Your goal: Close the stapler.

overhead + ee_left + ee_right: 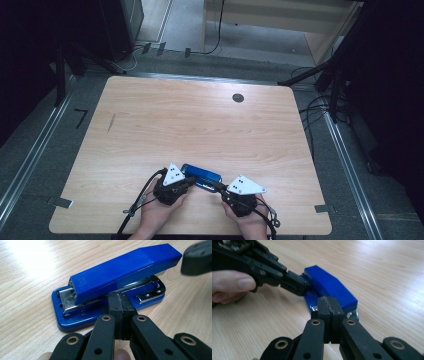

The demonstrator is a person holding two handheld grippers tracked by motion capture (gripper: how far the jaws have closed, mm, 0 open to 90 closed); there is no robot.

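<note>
Two closed grippers, left [119, 305] and right [328, 307], met at a blue stapler [120, 277] on the table [200, 120], holding nothing.

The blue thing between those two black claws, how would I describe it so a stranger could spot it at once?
Start at the pale wooden table and go to its near edge, where a person's two hands hold black grippers. Between their tips lies a stapler on its base. It is the one bright blue item there, with a shiny metal strip under its top arm.
</note>
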